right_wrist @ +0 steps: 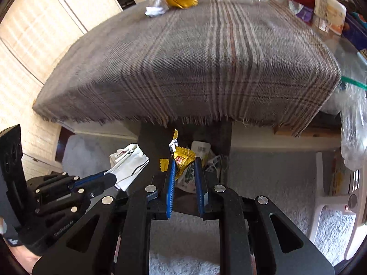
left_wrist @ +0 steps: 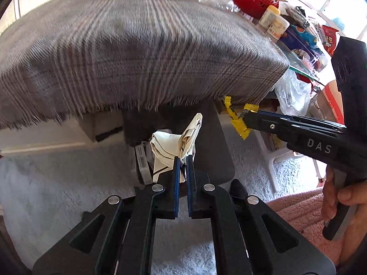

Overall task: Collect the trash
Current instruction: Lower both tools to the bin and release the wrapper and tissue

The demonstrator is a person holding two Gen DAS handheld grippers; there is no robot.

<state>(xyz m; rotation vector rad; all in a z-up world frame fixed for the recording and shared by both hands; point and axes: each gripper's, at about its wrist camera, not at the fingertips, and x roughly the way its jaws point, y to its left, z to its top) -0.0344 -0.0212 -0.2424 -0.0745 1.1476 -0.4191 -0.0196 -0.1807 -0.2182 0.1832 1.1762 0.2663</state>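
Yellow candy wrapper (right_wrist: pixel 183 160) is pinched in the right claw (right_wrist: pixel 185 171); left claw (left_wrist: pixel 182 160) grips white crumpled paper (left_wrist: pixel 174 146), both below the bench's (left_wrist: pixel 137 45) front edge, probably heading for a bin

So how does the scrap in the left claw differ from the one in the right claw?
The left claw pinches a cream-white crumpled paper scrap; the right claw grips a shiny yellow candy wrapper with red print. The paper scrap is larger and matte with soft folds; the candy wrapper is smaller, glossy, with zigzag-cut ends. The left claw's jaws are nearly together; the right's stand wider apart. Both pieces are held off the table's plaid cloth, in front of its edge.
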